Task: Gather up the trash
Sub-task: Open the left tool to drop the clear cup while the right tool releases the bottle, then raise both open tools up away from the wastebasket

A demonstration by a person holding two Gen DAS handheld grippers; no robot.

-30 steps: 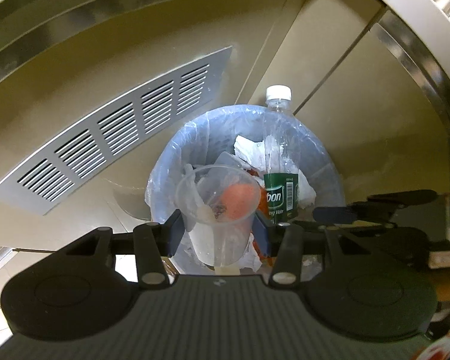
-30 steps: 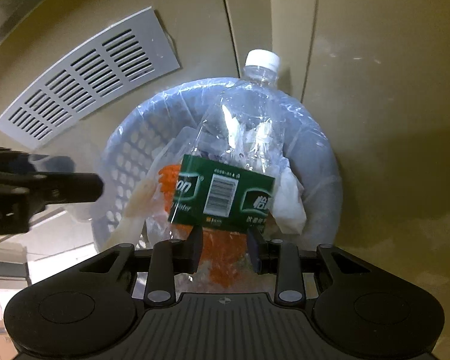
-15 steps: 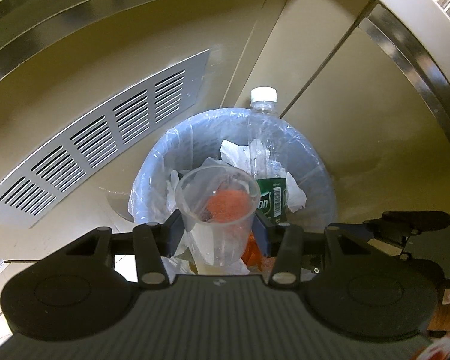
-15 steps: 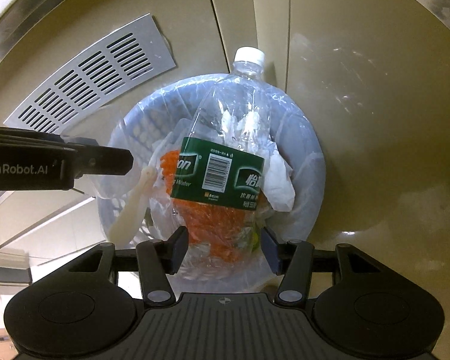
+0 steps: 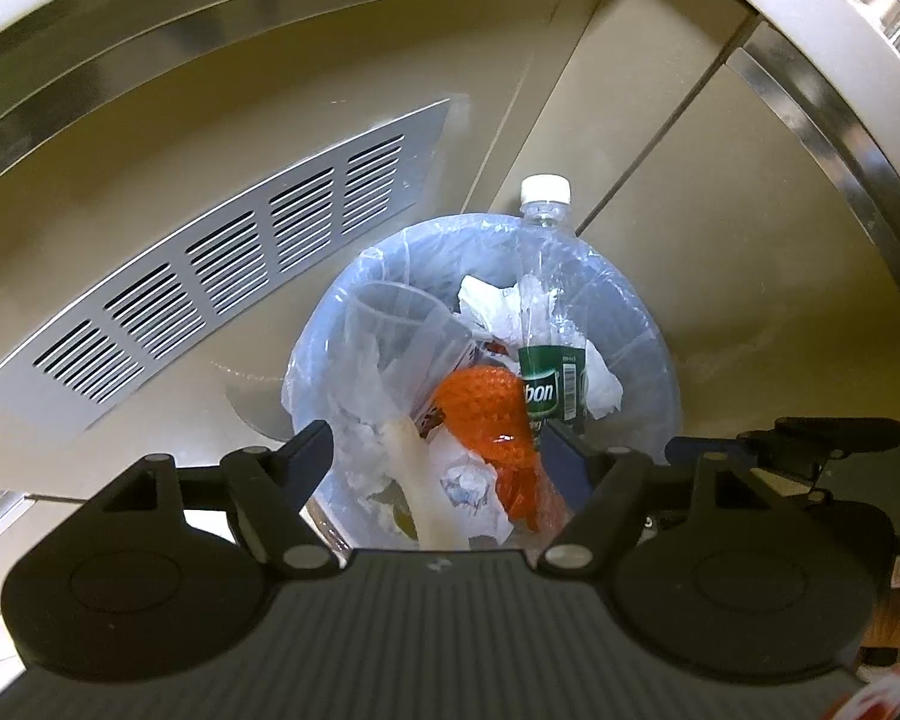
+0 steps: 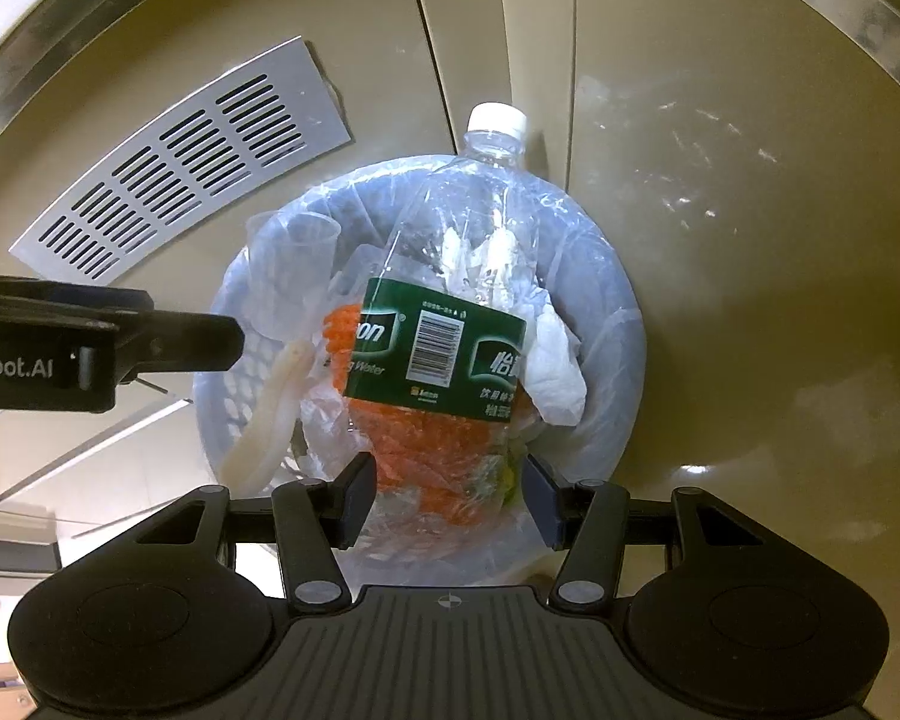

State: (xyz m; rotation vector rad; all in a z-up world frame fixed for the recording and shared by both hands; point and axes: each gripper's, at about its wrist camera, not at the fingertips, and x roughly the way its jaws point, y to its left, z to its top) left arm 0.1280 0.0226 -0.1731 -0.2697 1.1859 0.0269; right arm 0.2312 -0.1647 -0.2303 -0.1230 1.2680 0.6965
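A round blue bin (image 5: 648, 324) lined with a clear bag stands right below both grippers. My left gripper (image 5: 438, 444) hangs over it and its jaws are opening, with nothing pressed between them. The clear plastic cup (image 5: 390, 324) lies inside the bin at its left wall. My right gripper (image 6: 450, 492) is open above the bin. The crushed water bottle (image 6: 444, 336) with a green label rests in the bin. Its white cap (image 6: 498, 117) leans over the far rim. An orange net (image 5: 486, 402) lies under the bottle.
Crumpled white paper (image 5: 486, 300) and a pale long scrap (image 5: 420, 480) also fill the bin. Behind it are beige cabinet panels with a slotted grey vent (image 5: 222, 276). A steel trim (image 5: 822, 138) runs along the upper right.
The left jaws spread and the cup dropped out of them into the bin's left side. The right jaws widened off the bottle, which now rests in the bin.
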